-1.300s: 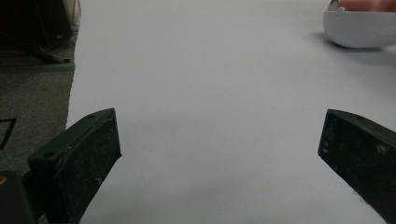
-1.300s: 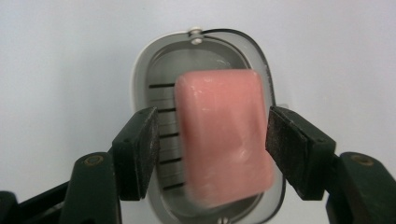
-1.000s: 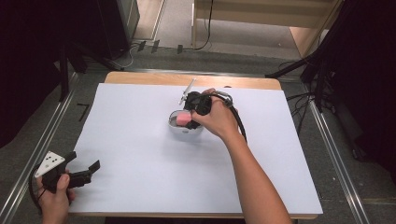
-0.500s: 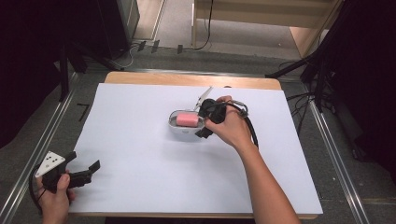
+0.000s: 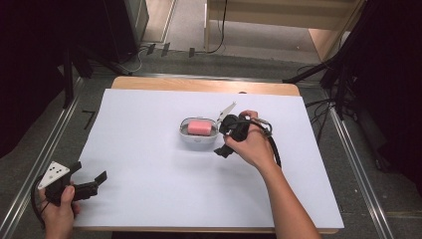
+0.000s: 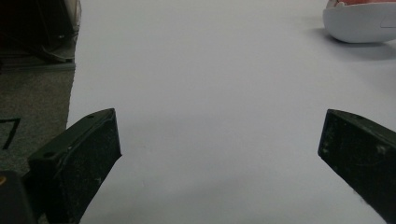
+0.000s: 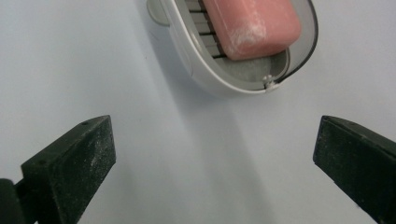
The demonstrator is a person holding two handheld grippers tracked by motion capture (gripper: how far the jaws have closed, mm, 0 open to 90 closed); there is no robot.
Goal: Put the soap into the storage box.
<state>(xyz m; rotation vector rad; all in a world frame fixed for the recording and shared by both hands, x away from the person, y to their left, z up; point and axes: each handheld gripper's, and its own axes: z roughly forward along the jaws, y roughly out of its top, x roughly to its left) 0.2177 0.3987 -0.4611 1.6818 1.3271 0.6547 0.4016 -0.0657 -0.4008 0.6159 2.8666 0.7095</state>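
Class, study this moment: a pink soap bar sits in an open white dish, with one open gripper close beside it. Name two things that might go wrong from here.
1. The right gripper hangs open right beside the soap dish; a careless move might knock the light dish across the smooth white sheet.
2. The soap bar lies loose on the slats; pinched, it may slip free.

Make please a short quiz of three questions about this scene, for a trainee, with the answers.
1. True or false: the soap lies in the dish.
2. Which gripper is nearer the dish? A. left gripper B. right gripper
3. Fill in: in their own views, both grippers' jaws stand ____.

Key
1. True: the pink bar rests on the dish's slats.
2. B: it is beside the dish, while the left one is at the table's near corner.
3. Open, with nothing between them.
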